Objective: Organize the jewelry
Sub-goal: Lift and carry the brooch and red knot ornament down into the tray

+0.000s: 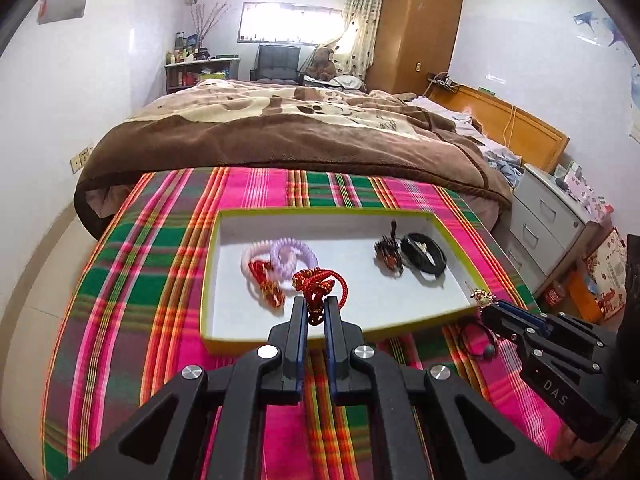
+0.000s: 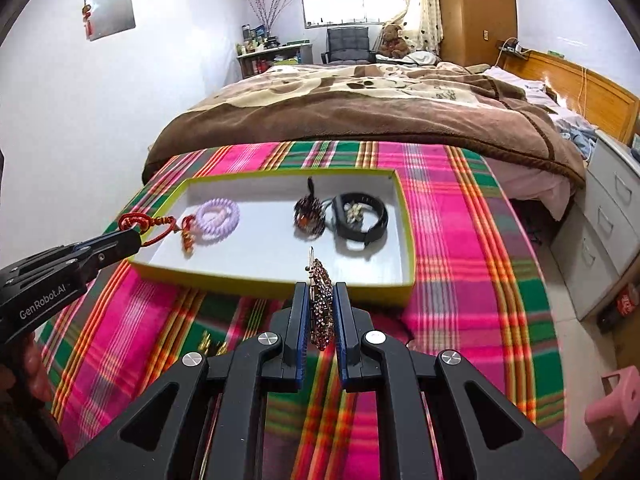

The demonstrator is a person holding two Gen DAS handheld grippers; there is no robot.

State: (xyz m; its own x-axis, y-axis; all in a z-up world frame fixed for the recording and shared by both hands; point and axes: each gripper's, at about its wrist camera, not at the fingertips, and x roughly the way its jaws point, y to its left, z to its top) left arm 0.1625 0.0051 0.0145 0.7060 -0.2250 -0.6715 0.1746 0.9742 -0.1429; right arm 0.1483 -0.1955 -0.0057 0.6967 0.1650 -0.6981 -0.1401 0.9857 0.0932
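A shallow white box with a yellow-green rim lies on the plaid cloth. In it are lilac and pink spiral bands, a dark beaded piece and a black band with a small charm. My left gripper is shut on a red knotted cord ornament, held over the box's near left part. My right gripper is shut on a rhinestone hair clip at the box's near rim.
A plaid cloth covers the table. A thin dark cord with a bead lies on the cloth near the box's right corner. Small gold pieces lie on the cloth at my left. A bed with a brown blanket stands behind; drawers stand at the right.
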